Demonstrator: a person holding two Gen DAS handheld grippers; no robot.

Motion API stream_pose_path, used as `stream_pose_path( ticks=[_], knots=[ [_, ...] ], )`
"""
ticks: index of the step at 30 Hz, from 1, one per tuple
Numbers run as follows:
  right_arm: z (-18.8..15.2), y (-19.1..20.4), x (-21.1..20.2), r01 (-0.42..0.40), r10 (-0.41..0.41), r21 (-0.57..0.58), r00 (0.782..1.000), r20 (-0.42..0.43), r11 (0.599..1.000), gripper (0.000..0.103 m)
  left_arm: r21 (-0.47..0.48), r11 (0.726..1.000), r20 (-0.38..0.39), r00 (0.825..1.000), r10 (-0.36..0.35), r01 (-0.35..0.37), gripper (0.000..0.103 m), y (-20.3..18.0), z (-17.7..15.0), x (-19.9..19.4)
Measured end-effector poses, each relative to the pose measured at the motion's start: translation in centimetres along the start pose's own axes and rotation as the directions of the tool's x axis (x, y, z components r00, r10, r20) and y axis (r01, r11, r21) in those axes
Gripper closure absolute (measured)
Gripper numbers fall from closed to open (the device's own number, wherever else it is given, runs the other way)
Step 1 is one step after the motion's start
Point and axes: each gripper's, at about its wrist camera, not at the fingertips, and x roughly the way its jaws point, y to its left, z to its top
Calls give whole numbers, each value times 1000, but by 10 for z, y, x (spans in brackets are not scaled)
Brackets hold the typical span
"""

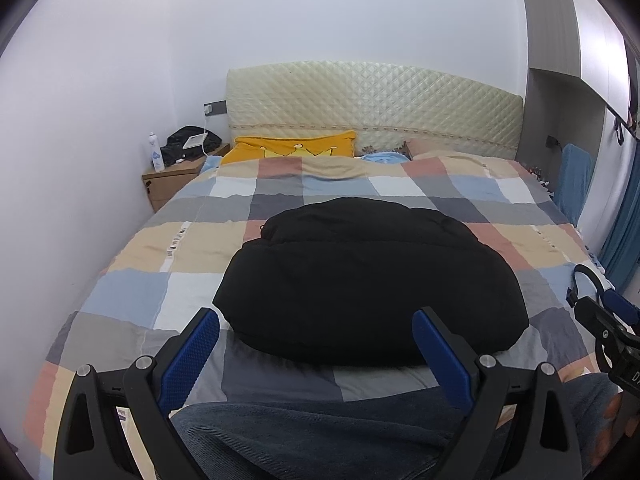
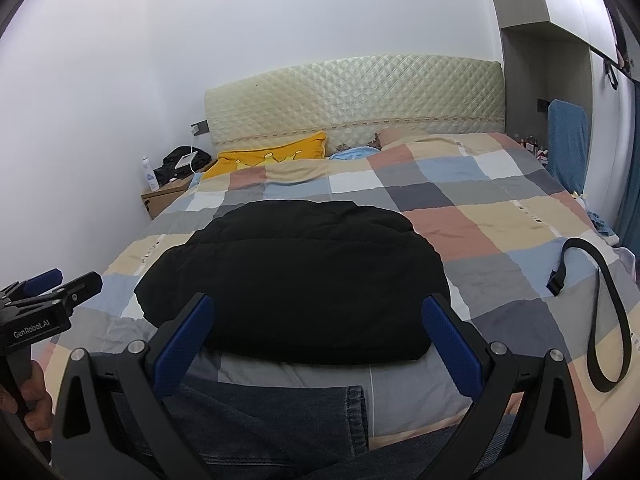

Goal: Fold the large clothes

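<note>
My left gripper (image 1: 316, 330) hangs with jaws spread wide, nothing between them, just short of the near edge of the black jacket (image 1: 360, 276). My right gripper (image 2: 318, 318) is the same: spread, empty, its blue pads (image 2: 452, 346) framing the jacket's near edge without touching it. The jacket lies folded into a rounded bundle on the checked quilt (image 1: 132, 292), about midway across the bed. Bare quilt runs all round it: a wide strip to the left toward the wall, more to the right, and a long stretch beyond it up to the yellow pillow (image 1: 288, 148) and headboard (image 1: 372, 108). To the right, well apart from the jacket, a black strap (image 2: 608, 320) loops near the bed's right edge. Jeans (image 2: 280, 420) lie below both grippers at the near edge.
</note>
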Motion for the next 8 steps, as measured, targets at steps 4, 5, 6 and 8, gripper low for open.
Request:
stream_pose_path(
  ticks=[4, 5, 6, 8],
  knots=[
    [-1, 1, 0, 0, 0, 4, 1000, 0, 1000, 0, 0, 1000, -2, 1000, -3, 3, 5, -1, 0, 0],
    [-1, 0, 0, -2, 2, 2, 1000, -2, 1000, 0, 0, 1000, -2, 1000, -3, 3, 5, -1, 0, 0],
    [-1, 0, 0, -3, 3, 2, 1000, -2, 1000, 0, 1, 1000, -4, 1000, -2, 2, 5, -1, 0, 0],
    [-1, 0, -1, -4, 4, 0, 1000, -1, 1000, 0, -1, 1000, -6, 1000, -4, 4, 5, -1, 0, 0]
  ],
)
